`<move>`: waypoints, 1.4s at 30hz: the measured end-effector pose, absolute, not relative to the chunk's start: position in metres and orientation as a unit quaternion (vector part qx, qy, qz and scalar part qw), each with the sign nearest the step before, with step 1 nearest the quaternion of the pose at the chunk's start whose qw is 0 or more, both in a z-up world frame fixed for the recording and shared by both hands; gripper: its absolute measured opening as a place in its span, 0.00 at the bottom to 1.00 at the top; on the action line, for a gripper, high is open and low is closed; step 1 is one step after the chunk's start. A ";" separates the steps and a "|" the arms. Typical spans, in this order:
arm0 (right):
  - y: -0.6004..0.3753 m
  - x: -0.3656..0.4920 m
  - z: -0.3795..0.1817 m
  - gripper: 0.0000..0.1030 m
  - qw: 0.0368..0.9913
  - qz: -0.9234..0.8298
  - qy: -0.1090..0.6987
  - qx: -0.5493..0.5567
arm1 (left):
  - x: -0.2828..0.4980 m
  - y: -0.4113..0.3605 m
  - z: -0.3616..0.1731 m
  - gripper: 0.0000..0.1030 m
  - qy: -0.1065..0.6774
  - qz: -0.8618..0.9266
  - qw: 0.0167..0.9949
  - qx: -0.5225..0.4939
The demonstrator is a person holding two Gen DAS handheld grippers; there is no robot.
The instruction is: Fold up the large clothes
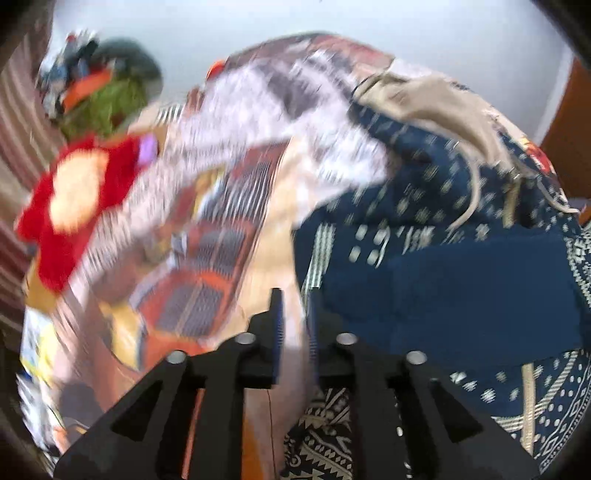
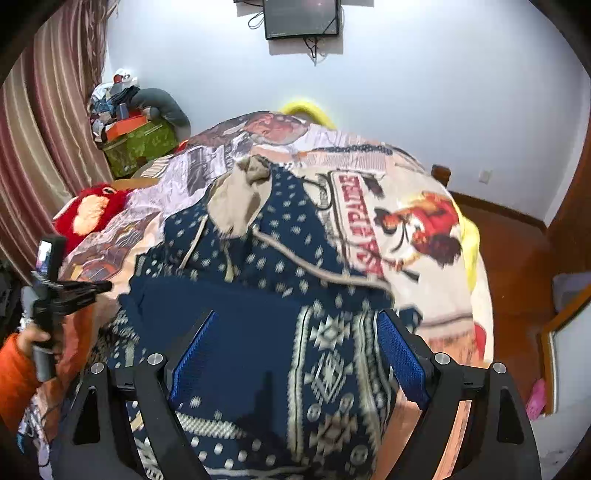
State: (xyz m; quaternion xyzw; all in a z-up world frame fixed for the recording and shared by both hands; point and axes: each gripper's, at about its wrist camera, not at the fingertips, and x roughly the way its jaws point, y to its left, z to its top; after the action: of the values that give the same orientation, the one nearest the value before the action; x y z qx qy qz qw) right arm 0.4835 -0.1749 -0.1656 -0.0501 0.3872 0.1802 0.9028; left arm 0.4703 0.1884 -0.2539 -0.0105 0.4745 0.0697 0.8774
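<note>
Right claw point(image 2: 295, 365) – jaws spread wide, nothing gripped, blue pads point(image 2: 192, 354) hanging over the navy patterned hoodie point(image 2: 236, 332) with clear space either side. Hoodie lies spread on the bed, on top of a printed bedspread point(image 2: 406, 206); solid navy band nearest the claw, white geometric pattern to its right, dotted body beyond. Beige hood lining point(image 2: 240, 192) and a drawstring point(image 2: 314, 269) lie at the far end of it.

Left claw point(image 1: 295, 317) – jaws nearly together, only a narrow slot between them; pale blurred fabric runs through that slot, but the frame is too smeared to tell whether the pads press on it or which cloth it is. Hoodie sits just right of this claw in the left wrist view, bedspread to the left.

From the right wrist view the left claw shows at the bed's left edge, held by a hand point(image 2: 35, 338) in an orange sleeve point(image 2: 14, 373).

Further back: red plush toy point(image 2: 92, 210) on the bed's left side, green box point(image 2: 140, 146) piled with clutter by the striped curtain point(image 2: 40, 147), wall-mounted screen point(image 2: 301, 16) high on the far wall.
</note>
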 end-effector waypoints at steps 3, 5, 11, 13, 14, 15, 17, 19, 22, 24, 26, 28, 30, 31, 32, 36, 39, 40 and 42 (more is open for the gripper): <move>-0.167 0.508 -0.161 0.83 0.908 0.178 0.378 -0.040 | 0.484 0.181 -0.223 0.48 0.444 0.057 0.894 -0.016; -0.162 0.523 -0.158 0.84 0.910 0.175 0.375 -0.036 | 0.495 0.182 -0.209 0.60 0.426 0.055 0.902 -0.029; -0.137 0.590 -0.162 0.87 0.908 0.166 0.384 -0.021 | 0.554 0.174 -0.189 0.71 0.413 0.036 0.907 -0.077; -0.130 0.613 -0.168 0.87 0.902 0.165 0.398 -0.015 | 0.578 0.170 -0.193 0.71 0.425 0.030 0.901 -0.086; -0.124 0.629 -0.173 0.87 0.897 0.167 0.409 -0.011 | 0.587 0.168 -0.196 0.71 0.430 0.028 0.898 -0.090; -0.120 0.636 -0.177 0.87 0.894 0.170 0.414 -0.008 | 0.596 0.167 -0.200 0.71 0.436 0.026 0.895 -0.094; -0.109 0.659 -0.189 0.87 0.883 0.179 0.433 0.002 | 0.616 0.165 -0.212 0.71 0.448 0.025 0.887 -0.107; -0.099 0.677 -0.201 0.87 0.874 0.183 0.450 0.006 | 0.633 0.163 -0.225 0.71 0.460 0.021 0.880 -0.116; -0.085 0.705 -0.226 0.86 0.856 0.185 0.483 0.007 | 0.657 0.167 -0.247 0.71 0.483 0.033 0.865 -0.131; -0.082 0.717 -0.240 0.82 0.850 0.176 0.496 0.007 | 0.670 0.171 -0.263 0.71 0.501 0.029 0.851 -0.157; -0.083 0.728 -0.252 0.71 0.844 0.171 0.508 0.020 | 0.680 0.175 -0.276 0.71 0.508 0.017 0.841 -0.187; -0.085 0.732 -0.258 0.70 0.846 0.173 0.503 0.036 | 0.686 0.175 -0.280 0.67 0.503 0.025 0.841 -0.197; -0.081 0.731 -0.258 0.63 0.852 0.179 0.491 0.026 | 0.689 0.169 -0.281 0.51 0.497 0.023 0.846 -0.192; -0.076 0.727 -0.257 0.51 0.854 0.189 0.485 0.013 | 0.690 0.165 -0.280 0.35 0.498 0.017 0.846 -0.192; -0.072 0.725 -0.256 0.41 0.855 0.194 0.482 0.008 | 0.690 0.162 -0.279 0.24 0.497 0.013 0.846 -0.193; -0.060 0.711 -0.251 0.17 0.857 0.205 0.473 -0.009 | 0.683 0.143 -0.263 0.12 0.490 0.006 0.857 -0.160; -0.062 0.694 -0.242 0.11 0.860 0.214 0.463 -0.010 | 0.664 0.130 -0.235 0.11 0.466 -0.015 0.876 -0.126; -0.064 0.687 -0.236 0.10 0.861 0.218 0.459 -0.007 | 0.653 0.126 -0.221 0.11 0.455 -0.028 0.882 -0.119; -0.068 0.669 -0.223 0.10 0.863 0.231 0.449 -0.004 | 0.635 0.119 -0.203 0.11 0.444 -0.048 0.889 -0.106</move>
State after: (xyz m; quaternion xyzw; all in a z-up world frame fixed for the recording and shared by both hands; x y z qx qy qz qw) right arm 0.6692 -0.0684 -0.2225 -0.0036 0.4493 0.2309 0.8630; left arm 0.6348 0.1187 -0.2026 -0.1064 0.4438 -0.0476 0.8885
